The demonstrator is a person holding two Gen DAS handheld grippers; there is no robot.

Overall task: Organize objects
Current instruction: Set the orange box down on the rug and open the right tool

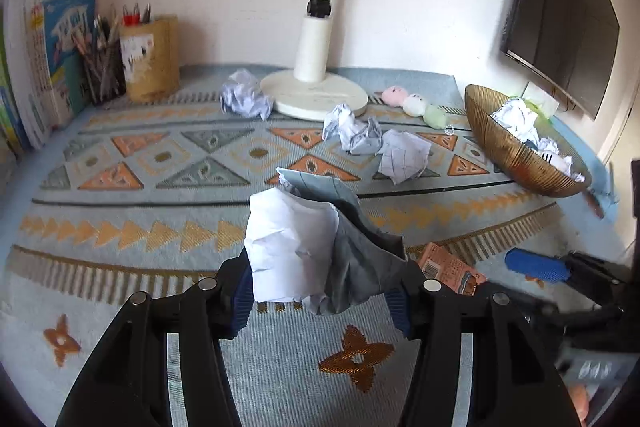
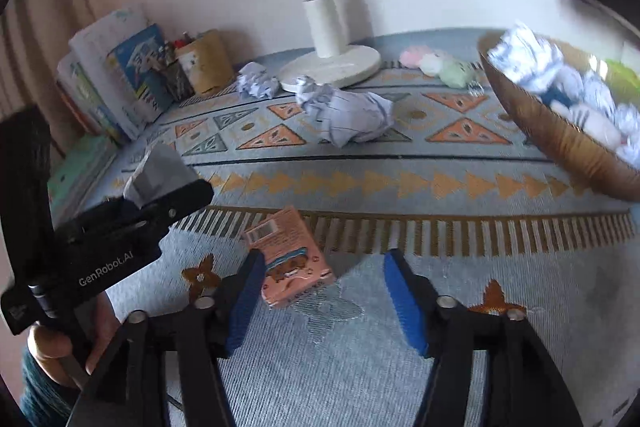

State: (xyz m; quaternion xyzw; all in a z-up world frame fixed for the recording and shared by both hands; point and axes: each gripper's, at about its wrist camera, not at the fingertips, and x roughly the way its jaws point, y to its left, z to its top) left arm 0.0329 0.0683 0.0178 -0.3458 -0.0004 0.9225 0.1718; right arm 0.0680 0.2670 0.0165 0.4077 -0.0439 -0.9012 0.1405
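My left gripper point(image 1: 322, 301) is shut on a crumpled paper ball point(image 1: 304, 247) and holds it above the patterned cloth; it also shows in the right wrist view point(image 2: 160, 171). My right gripper point(image 2: 324, 303) is open and empty, just above a small pink card box point(image 2: 288, 259), which also shows in the left wrist view point(image 1: 448, 267). More crumpled paper balls lie on the cloth near the lamp point(image 1: 246, 95) point(image 1: 352, 129) point(image 1: 404, 155). A gold bowl point(image 1: 516, 155) at the right holds several paper balls; it also shows in the right wrist view point(image 2: 560, 139).
A white lamp base point(image 1: 316, 95) stands at the back. Pastel plush toys point(image 1: 412, 105) lie beside it. A pen holder point(image 1: 150, 59) and upright books point(image 1: 48, 59) stand at the back left. A dark monitor point(image 1: 568, 39) hangs at the right.
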